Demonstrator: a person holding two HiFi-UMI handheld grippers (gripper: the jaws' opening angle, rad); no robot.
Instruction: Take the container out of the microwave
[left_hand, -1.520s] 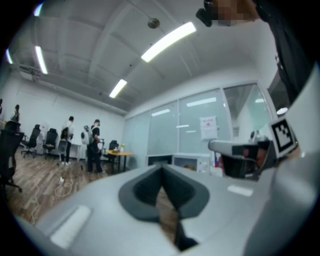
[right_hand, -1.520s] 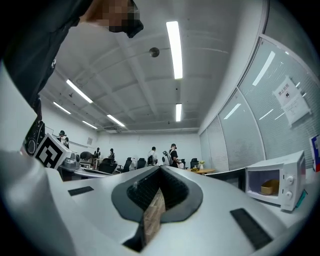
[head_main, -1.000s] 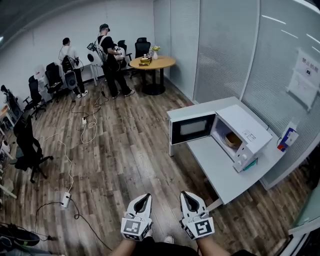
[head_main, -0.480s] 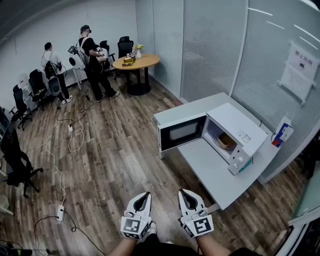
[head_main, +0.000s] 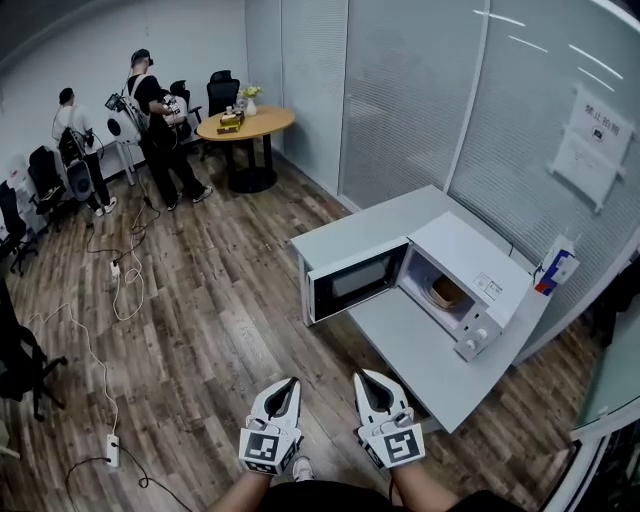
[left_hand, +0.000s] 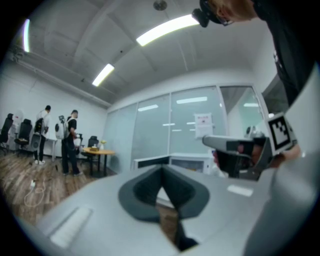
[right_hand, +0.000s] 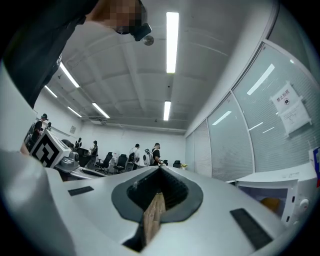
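A white microwave (head_main: 470, 285) stands on a white table (head_main: 425, 350) with its door (head_main: 355, 283) swung open to the left. Inside it sits a tan, bowl-like container (head_main: 445, 292); the right gripper view shows it as an orange patch (right_hand: 270, 203). My left gripper (head_main: 291, 383) and right gripper (head_main: 363, 377) hang side by side at the bottom of the head view, over the wooden floor and short of the table. Both are shut with nothing in them: the jaws meet at the tips in the left gripper view (left_hand: 161, 168) and in the right gripper view (right_hand: 160, 168).
Glass partitions with blinds run behind the table. A blue and white carton (head_main: 556, 267) stands at the table's far right corner. Far back left are two people (head_main: 150, 115), a round wooden table (head_main: 245, 124) and office chairs. Cables (head_main: 115, 295) and a power strip (head_main: 112, 451) lie on the floor at left.
The whole scene has slid left and down in the head view, and the microwave and table now lie nearer. Both grippers stay shut, side by side.
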